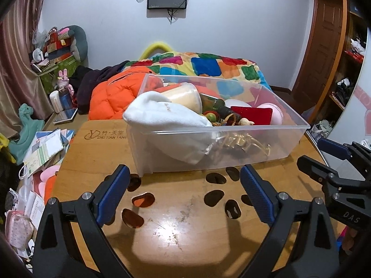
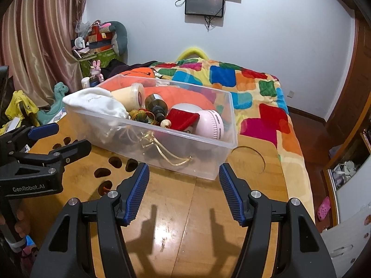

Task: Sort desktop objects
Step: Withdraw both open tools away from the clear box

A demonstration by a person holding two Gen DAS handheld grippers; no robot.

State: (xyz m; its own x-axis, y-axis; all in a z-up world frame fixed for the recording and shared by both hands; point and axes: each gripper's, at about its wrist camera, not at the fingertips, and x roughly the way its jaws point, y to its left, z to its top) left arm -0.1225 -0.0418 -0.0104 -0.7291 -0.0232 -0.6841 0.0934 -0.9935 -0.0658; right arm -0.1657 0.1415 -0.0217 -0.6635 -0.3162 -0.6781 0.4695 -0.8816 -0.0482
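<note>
Both claws hang over the bamboo desk (image 2: 185, 220) with jaws spread apart and nothing between them. The left claw (image 1: 183, 192) faces the near long wall of one clear bin (image 1: 231, 148); the right claw (image 2: 184, 192) faces the bin's near right corner, with the left claw just beside it on its left.

Ahead of the claws, inside the bin, lie one white pouch (image 1: 162, 115) with a gold cord at the left end, one cream cup (image 1: 183, 97) on its side behind it, one dark bottle (image 2: 157, 106) in the middle, one red cloth piece (image 1: 252, 114), one pink round device (image 2: 209, 122) at the right end, and a small heap of beads (image 1: 213, 117) whose number cannot be told.

Bare desk lies under and between the jaws up to the bin wall. Several cut-out holes (image 1: 215, 178) pierce the desk just ahead of the left claw. One round groove (image 2: 250, 159) sits right of the bin. The bed (image 2: 266, 97) lies beyond the desk's far edge.
</note>
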